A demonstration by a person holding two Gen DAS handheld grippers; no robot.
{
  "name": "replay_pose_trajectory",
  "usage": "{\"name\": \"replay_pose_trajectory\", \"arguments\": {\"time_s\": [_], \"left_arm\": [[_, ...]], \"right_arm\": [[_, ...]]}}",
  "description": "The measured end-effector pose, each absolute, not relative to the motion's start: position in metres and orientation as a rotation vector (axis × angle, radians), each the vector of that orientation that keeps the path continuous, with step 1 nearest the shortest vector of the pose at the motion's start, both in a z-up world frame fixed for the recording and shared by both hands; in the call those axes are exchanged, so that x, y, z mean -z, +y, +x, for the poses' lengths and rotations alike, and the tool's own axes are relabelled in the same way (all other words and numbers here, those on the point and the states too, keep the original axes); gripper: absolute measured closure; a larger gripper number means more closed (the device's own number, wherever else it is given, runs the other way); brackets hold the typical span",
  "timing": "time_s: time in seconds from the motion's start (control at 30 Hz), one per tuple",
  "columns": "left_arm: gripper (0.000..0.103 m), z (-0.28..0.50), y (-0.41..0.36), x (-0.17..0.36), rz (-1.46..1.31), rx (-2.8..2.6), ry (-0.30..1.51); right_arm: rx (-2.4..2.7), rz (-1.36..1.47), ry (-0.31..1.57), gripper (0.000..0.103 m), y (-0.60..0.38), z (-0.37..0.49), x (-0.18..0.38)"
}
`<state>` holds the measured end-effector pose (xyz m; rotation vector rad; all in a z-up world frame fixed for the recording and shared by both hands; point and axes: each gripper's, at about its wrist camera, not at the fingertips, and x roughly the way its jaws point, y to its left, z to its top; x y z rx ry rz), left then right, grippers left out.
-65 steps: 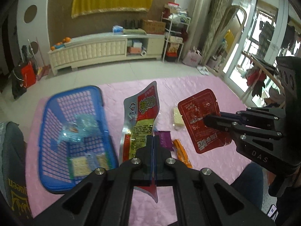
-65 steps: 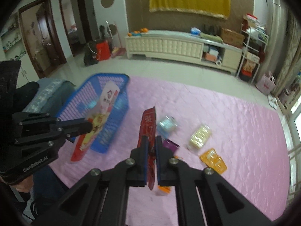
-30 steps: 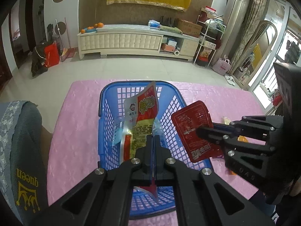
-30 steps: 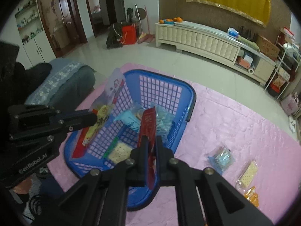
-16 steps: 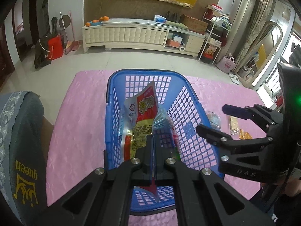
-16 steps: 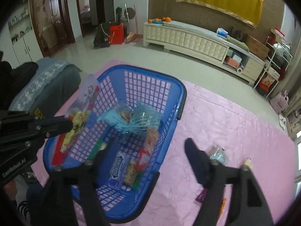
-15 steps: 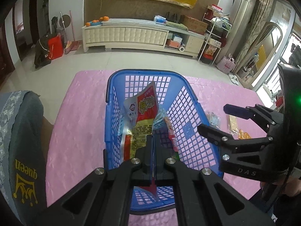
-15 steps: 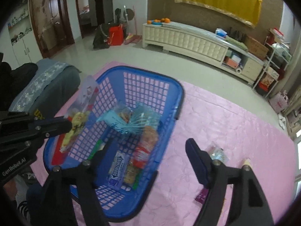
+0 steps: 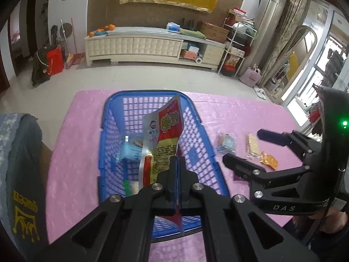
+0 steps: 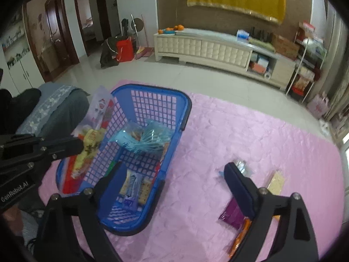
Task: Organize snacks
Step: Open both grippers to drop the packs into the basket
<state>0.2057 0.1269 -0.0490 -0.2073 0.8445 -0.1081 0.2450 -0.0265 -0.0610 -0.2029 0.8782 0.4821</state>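
My left gripper (image 9: 177, 163) is shut on a red, yellow and silver snack pouch (image 9: 165, 131), which stands upright over the blue basket (image 9: 102, 152). My right gripper (image 10: 174, 183) hangs over the basket's right rim (image 10: 183, 113); its jaws are opening and nothing is between them. Inside the basket lie a light-blue bag (image 10: 144, 139) and biscuit packs (image 10: 133, 185). The right wrist view shows the left gripper (image 10: 74, 145) holding the pouch (image 10: 98, 118) at the basket's left side. The right gripper (image 9: 250, 150) appears wide apart in the left wrist view.
On the pink mat (image 10: 218, 131) right of the basket lie a clear-blue candy bag (image 10: 240, 166), a cracker pack (image 10: 276, 181), a purple packet (image 10: 231, 214) and an orange packet (image 10: 240, 238). A grey cushion (image 9: 19, 152) borders the mat on the left.
The right gripper has opened and let its red packet fall into the basket, then drifted right toward the rim. The left gripper keeps its pouch over the basket, barely moved.
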Motion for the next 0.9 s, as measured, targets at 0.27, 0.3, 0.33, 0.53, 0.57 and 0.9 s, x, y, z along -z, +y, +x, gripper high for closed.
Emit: {"name": "replay_pose_trajectory", "arguments": {"time_s": [0.27, 0.3, 0.33, 0.53, 0.57, 0.9], "left_arm": [[0.103, 0.227, 0.116, 0.06, -0.196, 0.143, 0.872], [0.103, 0.231, 0.115, 0.062, -0.194, 0.149, 0.877], [0.103, 0.232, 0.112, 0.063, -0.191, 0.151, 0.88], [0.103, 0.248, 0.102, 0.072, -0.141, 0.159, 0.902], [0.103, 0.248, 0.1, 0.074, -0.134, 0.155, 0.904], [0.067, 0.251, 0.097, 0.095, -0.111, 0.112, 0.975]], "right_arm": [[-0.441, -0.211, 0.873, 0.01, -0.04, 0.249, 0.066], [-0.441, -0.213, 0.875, 0.01, -0.042, 0.25, 0.068], [-0.442, -0.214, 0.879, 0.01, -0.045, 0.251, 0.069], [-0.446, -0.202, 0.888, 0.01, -0.055, 0.259, 0.076], [-0.443, -0.202, 0.886, 0.01, -0.056, 0.261, 0.077], [-0.453, -0.179, 0.918, 0.01, -0.061, 0.269, 0.092]]}}
